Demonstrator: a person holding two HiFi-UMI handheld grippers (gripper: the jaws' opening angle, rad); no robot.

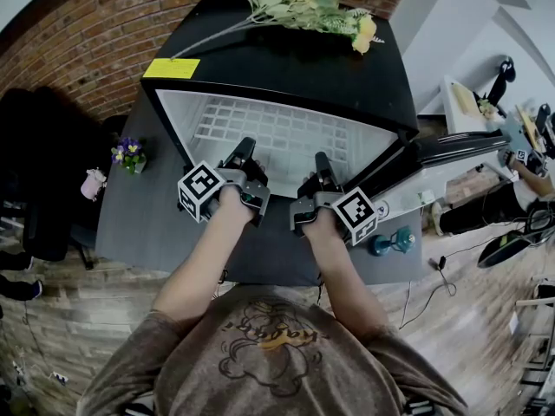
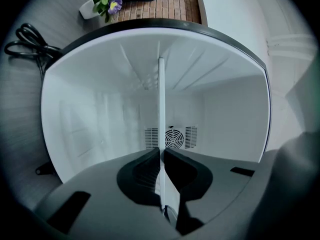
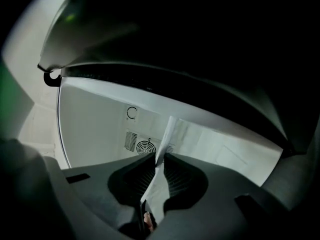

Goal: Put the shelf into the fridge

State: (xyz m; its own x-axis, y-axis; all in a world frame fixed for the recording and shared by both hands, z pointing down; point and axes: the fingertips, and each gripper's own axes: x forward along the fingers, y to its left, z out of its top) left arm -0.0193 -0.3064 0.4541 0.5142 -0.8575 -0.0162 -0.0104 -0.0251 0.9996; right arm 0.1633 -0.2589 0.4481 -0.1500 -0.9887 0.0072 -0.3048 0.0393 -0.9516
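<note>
We hold the shelf (image 1: 286,133) by its near edge with both tools, level, inside the open fridge (image 1: 286,63). The shelf is a white wire grid of small squares, and it lies in the upper part of the white, smooth-walled cavity.

Our left gripper (image 1: 245,146) has its dark, ribbed jaws nearly together. In the left gripper view the left gripper (image 2: 161,154) pinches the shelf (image 2: 161,109), which shows edge-on as one thin straight white line running away from us. Behind it, low on the back wall, sits a round fan grille (image 2: 173,138) with slotted vents on either side.

Our right gripper (image 1: 322,161) grips the same edge just beside the left. In the right gripper view the right gripper (image 3: 159,158) is closed on the shelf (image 3: 161,151), seen here as a narrow pale strip tilted across the frame, with the fan grille (image 3: 145,145) beyond it.

The fridge is a black box with a flat, matte top. A spray of pale yellow flowers (image 1: 316,3) on long green stems lies across that top, and a yellow sticker (image 1: 171,68) sits at its front left corner. The door (image 1: 451,150) stands swung out to the right. The fridge rests on a dark grey table (image 1: 139,224), where a small potted plant (image 1: 129,153) with purple blooms stands to the left. A red brick wall (image 1: 87,33) runs behind.
</note>
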